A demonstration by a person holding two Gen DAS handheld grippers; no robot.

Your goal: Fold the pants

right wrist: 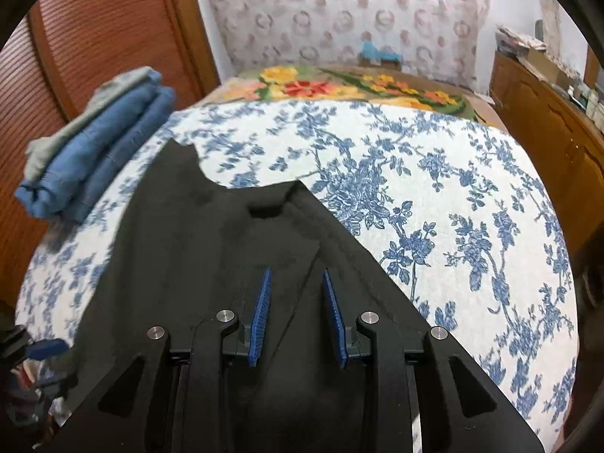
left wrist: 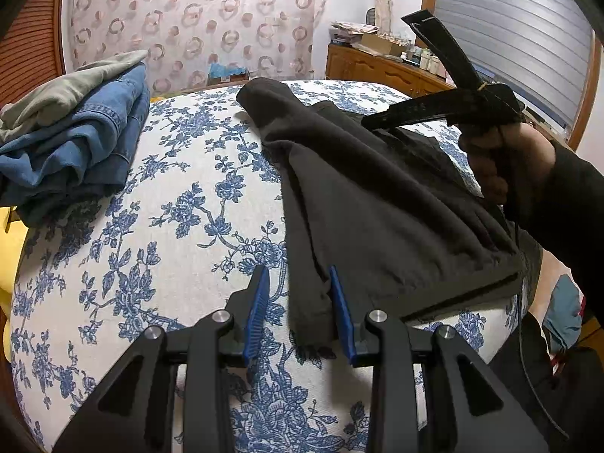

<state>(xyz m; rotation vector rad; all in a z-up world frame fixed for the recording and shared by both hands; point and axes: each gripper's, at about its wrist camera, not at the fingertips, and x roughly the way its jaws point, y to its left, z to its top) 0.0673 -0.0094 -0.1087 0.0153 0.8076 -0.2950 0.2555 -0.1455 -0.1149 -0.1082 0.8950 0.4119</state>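
Dark grey pants (left wrist: pixel 377 196) lie on the blue-flowered bed cover (left wrist: pixel 170 207), and a narrow folded edge runs toward the near side. My left gripper (left wrist: pixel 298 270) straddles that edge. Its blue pads stand apart; the right pad is against the cloth and the left pad is clear of it. In the right wrist view my right gripper (right wrist: pixel 296 271) hovers over the pants (right wrist: pixel 211 249) with its pads apart and nothing pinched. In the left wrist view a person's hand (left wrist: pixel 498 158) holds the right gripper above the pants' right side.
Folded blue jeans under a grey garment (left wrist: pixel 87 139) are stacked at the bed's far left corner (right wrist: pixel 98 158). A wooden dresser (right wrist: pixel 547 132) stands to the right, a slatted wardrobe door (right wrist: pixel 94 37) to the left. A bright floral blanket (right wrist: pixel 339 87) lies beyond the cover (right wrist: pixel 434 188).
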